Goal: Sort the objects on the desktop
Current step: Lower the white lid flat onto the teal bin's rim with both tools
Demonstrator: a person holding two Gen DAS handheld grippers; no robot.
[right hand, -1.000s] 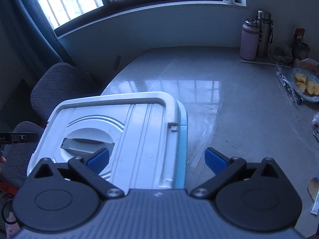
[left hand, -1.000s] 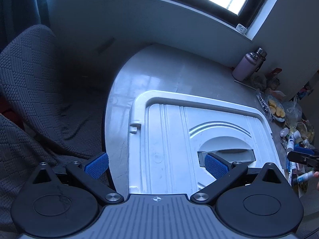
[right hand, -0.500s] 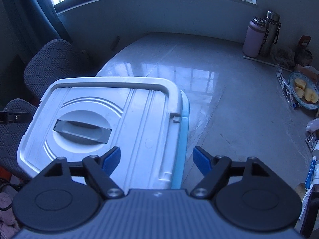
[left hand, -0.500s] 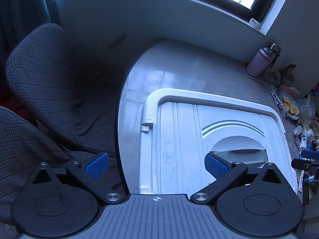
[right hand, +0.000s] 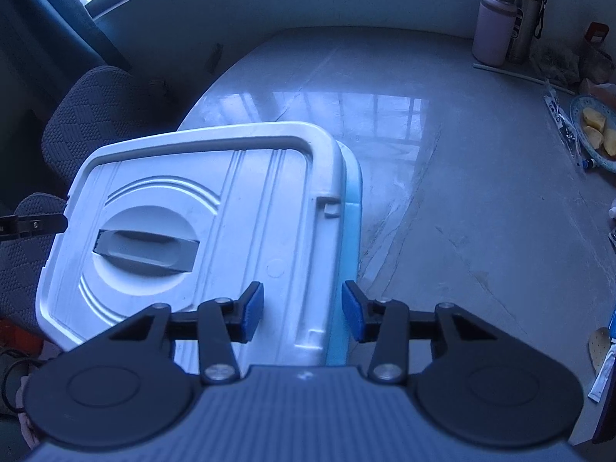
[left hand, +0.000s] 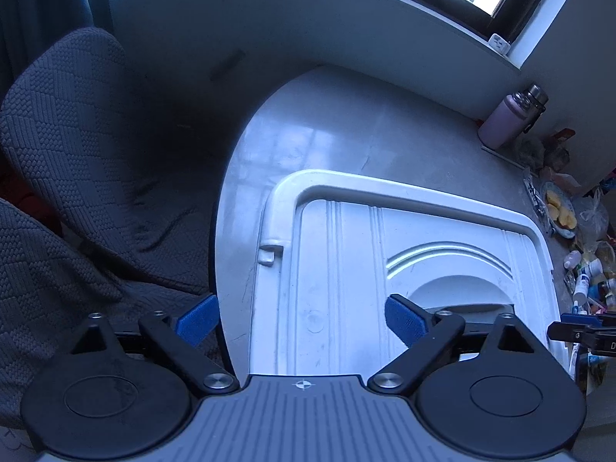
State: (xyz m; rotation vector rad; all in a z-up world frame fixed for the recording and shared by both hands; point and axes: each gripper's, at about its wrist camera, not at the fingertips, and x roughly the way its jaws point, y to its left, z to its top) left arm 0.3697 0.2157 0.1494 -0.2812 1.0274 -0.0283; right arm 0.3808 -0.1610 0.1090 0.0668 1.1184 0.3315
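Right gripper (right hand: 303, 316) fingers clamp box lid (right hand: 215, 215) rim; left gripper (left hand: 301, 320) closing.

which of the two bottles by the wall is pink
The front, shorter bottle is pink; the taller flask behind it is bare steel.

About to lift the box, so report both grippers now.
Left gripper: closing, lid edge between the jaws, not gripped.
Right gripper: shut on lid edge.
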